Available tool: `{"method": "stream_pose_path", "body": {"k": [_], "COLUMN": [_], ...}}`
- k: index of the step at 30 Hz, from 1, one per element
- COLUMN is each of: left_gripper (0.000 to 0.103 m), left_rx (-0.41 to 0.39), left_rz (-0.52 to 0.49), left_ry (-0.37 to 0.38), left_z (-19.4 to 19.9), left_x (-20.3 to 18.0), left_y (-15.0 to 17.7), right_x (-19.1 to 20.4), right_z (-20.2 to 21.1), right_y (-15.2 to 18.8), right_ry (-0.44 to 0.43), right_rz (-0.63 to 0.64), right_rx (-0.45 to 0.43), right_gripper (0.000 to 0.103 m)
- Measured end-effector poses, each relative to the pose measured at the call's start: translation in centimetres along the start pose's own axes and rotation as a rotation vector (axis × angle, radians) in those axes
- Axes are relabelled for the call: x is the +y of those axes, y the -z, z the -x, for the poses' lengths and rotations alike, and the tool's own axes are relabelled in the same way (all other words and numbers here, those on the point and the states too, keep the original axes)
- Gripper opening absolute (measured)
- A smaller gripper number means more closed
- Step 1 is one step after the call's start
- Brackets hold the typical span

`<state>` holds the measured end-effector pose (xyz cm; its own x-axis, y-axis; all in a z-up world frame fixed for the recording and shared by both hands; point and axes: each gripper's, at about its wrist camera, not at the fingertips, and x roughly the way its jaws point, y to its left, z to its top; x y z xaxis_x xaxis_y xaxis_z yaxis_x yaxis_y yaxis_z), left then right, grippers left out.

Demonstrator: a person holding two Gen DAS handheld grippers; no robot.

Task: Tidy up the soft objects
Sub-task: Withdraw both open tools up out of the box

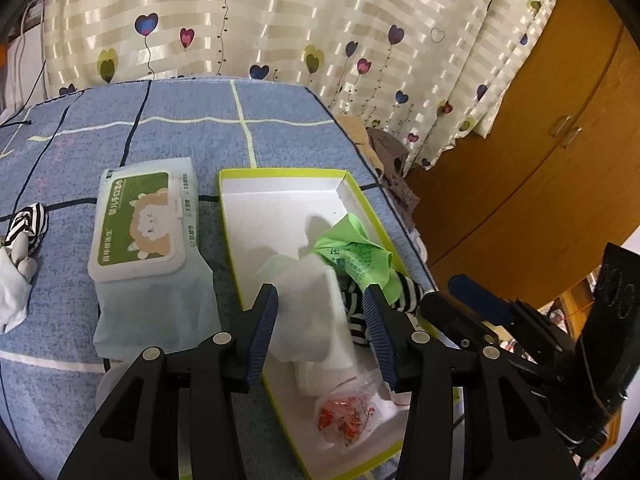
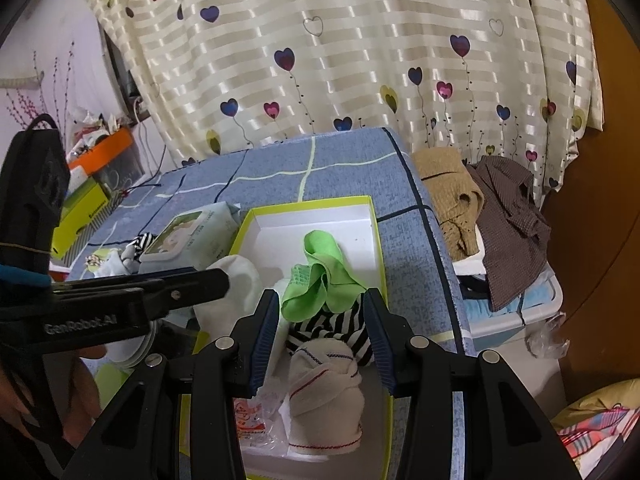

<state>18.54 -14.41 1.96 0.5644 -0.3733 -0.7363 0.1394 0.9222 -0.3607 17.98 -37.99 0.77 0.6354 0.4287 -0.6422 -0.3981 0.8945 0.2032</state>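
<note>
White folded cloth [image 1: 308, 312] lies in the yellow-rimmed box [image 1: 280, 174] on the bed, between my left tool's [image 1: 324, 300] wide, untouching jaws; my right tool [image 2: 322, 304] gapes half-wide above striped sock [image 2: 336, 330].

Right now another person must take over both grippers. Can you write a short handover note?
Left gripper: open, white cloth loose between its fingers, over the box.
Right gripper: open, hovering over the beige sock; not gripping.
Done, in box: green cloth, striped sock, beige sock, snack packet.
Left, on the bed: wet wipes pack, striped sock, white cloth.
</note>
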Motion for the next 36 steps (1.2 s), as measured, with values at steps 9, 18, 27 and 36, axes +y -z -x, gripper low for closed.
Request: {"method": "stream_pose_path", "body": {"k": [9,18,27,36], "left_gripper": [0.046,0.046,0.046,0.046], "left_rx": [0.012,-0.04,-0.127,-0.185], "left_rz": [0.01,-0.014,-0.032,-0.022], "left_ry": [0.032,0.087,0.072,0.05], "left_z": [0.6,4.4,9.0,13.3], "left_x": [0.7,0.5,1.3,3.7], "left_y": [0.4,1.3,2.9,5.7], "right_x": [0.9,2.2,4.9,9.4], "right_z": [0.5,1.8,5.1,7.1], "right_y": [0.1,0.4,1.1,2.1], "right_ry": [-0.001,0.003,0.0,-0.035], "right_rz": [0.002,0.003,0.025,0.065], "right_rx": [-0.002,-0.017,-0.05,-0.048], "right_gripper": [0.043,0.043,0.043,0.048]}}
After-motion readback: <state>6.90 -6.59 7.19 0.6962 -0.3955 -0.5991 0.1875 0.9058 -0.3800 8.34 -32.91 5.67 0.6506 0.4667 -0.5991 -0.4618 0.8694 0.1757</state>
